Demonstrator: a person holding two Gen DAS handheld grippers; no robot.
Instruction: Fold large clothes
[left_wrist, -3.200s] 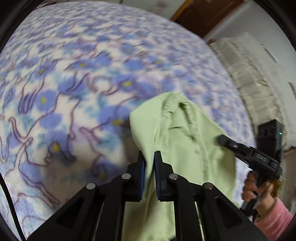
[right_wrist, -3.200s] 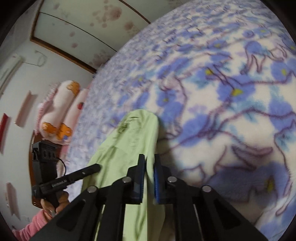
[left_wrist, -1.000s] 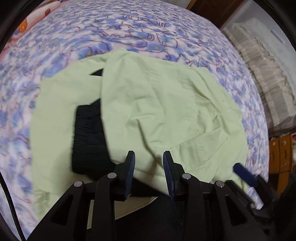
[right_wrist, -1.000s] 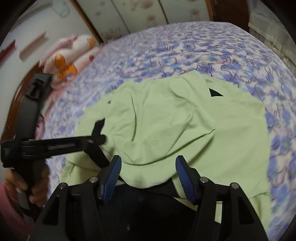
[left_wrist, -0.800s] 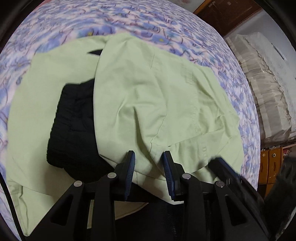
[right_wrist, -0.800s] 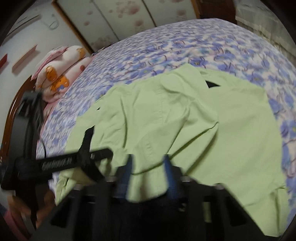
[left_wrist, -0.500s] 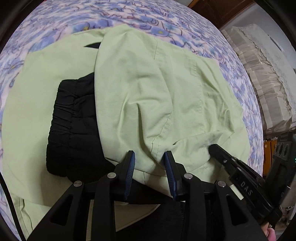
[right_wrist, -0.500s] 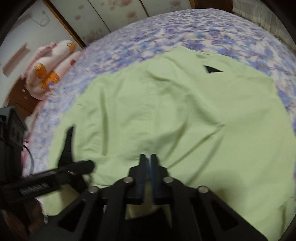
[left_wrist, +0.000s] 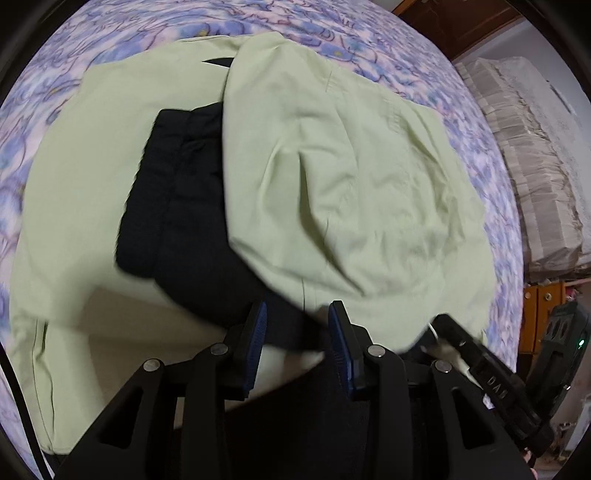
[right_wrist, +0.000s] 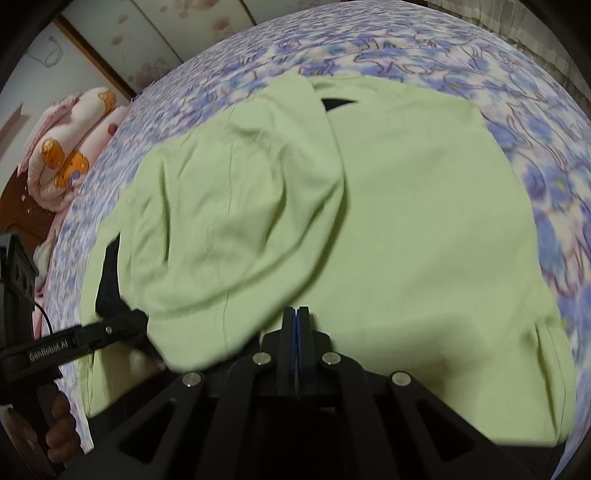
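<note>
A light green shirt lies spread on the bed, one front flap folded over its middle. A black garment with a ribbed waistband lies on the shirt, partly under that flap; a strip of it shows in the right wrist view. My left gripper hangs over the near hem, jaws apart, with black cloth and the flap's edge in the gap. It also shows from the side. My right gripper is shut, pads together, nothing seen between them, its tip at the flap's edge.
A blue and purple floral blanket covers the bed around the shirt. Pink pillows with bear prints lie at the far left. A beige crocheted cover and an orange cabinet stand beside the bed. A hand holds the left gripper.
The shirt, earlier held up by both grippers, now lies spread on the bed. Both grippers have sunk toward its near hem. The right jaws went from open to shut.
</note>
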